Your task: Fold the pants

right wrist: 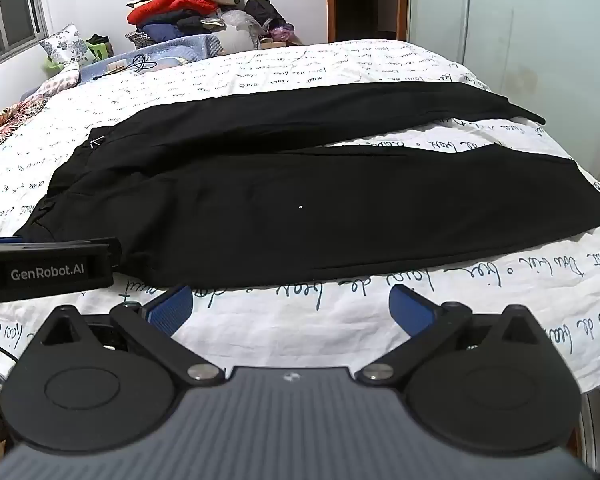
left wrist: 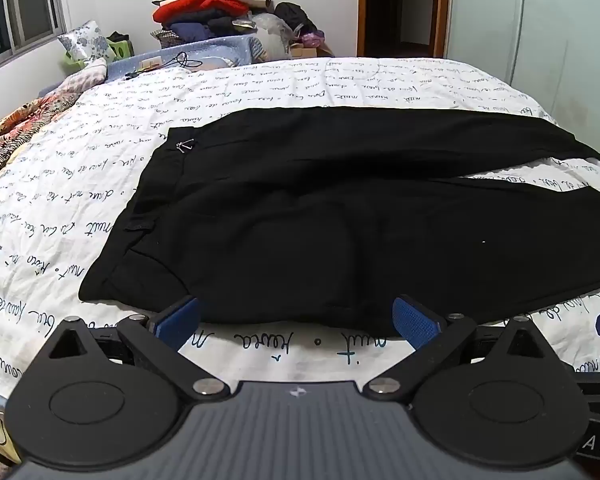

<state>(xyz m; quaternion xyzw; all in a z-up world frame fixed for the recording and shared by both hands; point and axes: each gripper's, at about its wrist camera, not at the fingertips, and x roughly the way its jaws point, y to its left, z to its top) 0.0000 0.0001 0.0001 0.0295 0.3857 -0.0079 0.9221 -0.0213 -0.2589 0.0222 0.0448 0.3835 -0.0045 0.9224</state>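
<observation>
1. In the left wrist view we see the black pants (left wrist: 320, 208) laid flat across the middle of the frame on the bed (left wrist: 100, 160), which has a white cover printed with handwriting.
2. The waistband lies at centre left of that frame; the two legs run toward the right edge and part into a narrow V that shows the cover between them.
3. We find the left gripper (left wrist: 298, 322) at the lower centre of its frame, jaws spread wide, with nothing between them. Its blue fingertips (left wrist: 180, 318) sit at the near edge of the pants; we cannot tell whether they touch the cloth.
4. In the right wrist view the right gripper (right wrist: 290, 308) is at the lower centre, jaws spread wide and empty, over bare cover just below the near pant leg.
5. We see the body of the left gripper at the left edge of the right wrist view.
6. A pile of clothes (left wrist: 216, 8) stands at the upper centre left, beyond the bed.
</observation>
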